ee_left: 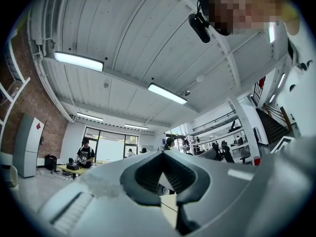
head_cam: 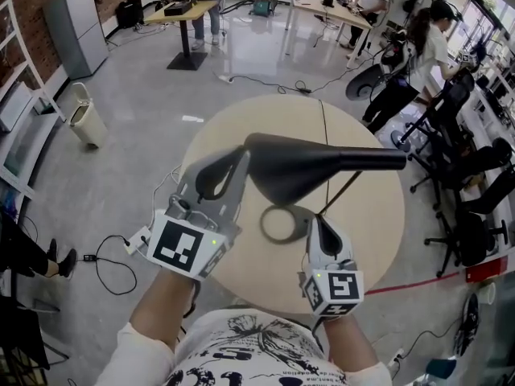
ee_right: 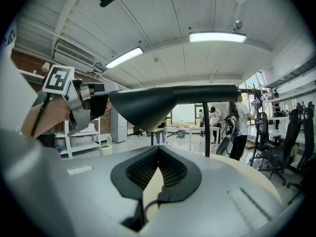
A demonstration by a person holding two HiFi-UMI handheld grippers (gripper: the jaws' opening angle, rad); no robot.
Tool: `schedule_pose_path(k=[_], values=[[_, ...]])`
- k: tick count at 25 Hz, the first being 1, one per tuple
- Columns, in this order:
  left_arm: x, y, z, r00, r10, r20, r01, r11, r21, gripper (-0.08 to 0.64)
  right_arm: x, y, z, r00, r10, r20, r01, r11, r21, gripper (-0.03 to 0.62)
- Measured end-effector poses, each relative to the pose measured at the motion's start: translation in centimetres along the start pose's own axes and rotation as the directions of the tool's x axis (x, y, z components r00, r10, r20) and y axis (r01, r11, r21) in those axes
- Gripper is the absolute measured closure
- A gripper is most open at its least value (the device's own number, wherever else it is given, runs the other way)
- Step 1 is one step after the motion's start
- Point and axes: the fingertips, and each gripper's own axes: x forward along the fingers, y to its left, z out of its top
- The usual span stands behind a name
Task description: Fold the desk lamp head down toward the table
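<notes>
Head point(head_cam: 298, 171) level above the counter point(head_cam: 378, 240) (folding all left); left gripper point(head_cam: 238, 160) and right gripper point(head_cam: 316, 223) both closed, empty.

The tally, as it stands

I make it one black desk lamp point(head_cam: 298, 171), one round tabletop point(head_cam: 265, 119), two claws, left claw point(head_cam: 219, 175) and right claw point(head_cam: 322, 232), plus one white bin point(head_cam: 84, 117) and one grey fridge point(head_cam: 76, 22).

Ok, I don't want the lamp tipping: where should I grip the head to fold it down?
Probably the wide rim of the lamp head, from the left, where the left gripper sits. The head tapers rightward to its joint on the pole, so the rim is farthest from the pivot.
</notes>
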Motion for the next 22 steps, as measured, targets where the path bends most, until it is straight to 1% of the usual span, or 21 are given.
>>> schedule_pose_path(k=[5,7,11,17,22], values=[[-0.3,-0.1,-2.3,0.999,-0.012,-0.033,0.010,0.998,-0.061,0.556,0.2,0.1,-1.1,1.000,-0.008,-0.023,0.008,1.000,0.008,0.583],[-0.5,-0.2,-3.4,0.998,-0.017,-0.063,0.012,0.997,-0.073,0.557,0.0,-0.1,-1.6,0.999,-0.019,-0.033,0.019,1.000,0.011,0.583],[-0.5,-1.2,-6.4,0.990,-0.033,-0.139,0.019,0.995,-0.101,0.557,-0.4,-1.5,-2.6,0.997,-0.058,-0.059,0.059,0.998,0.018,0.583],[0.0,-2.9,-10.5,0.976,-0.059,-0.211,0.026,0.987,-0.158,0.556,-1.0,-4.1,-4.0,0.991,-0.098,-0.089,0.101,0.995,0.026,0.583],[0.3,-4.2,-12.9,0.964,-0.068,-0.256,0.017,0.981,-0.194,0.557,-1.1,-5.7,-4.5,0.988,-0.110,-0.107,0.114,0.993,0.032,0.583]])
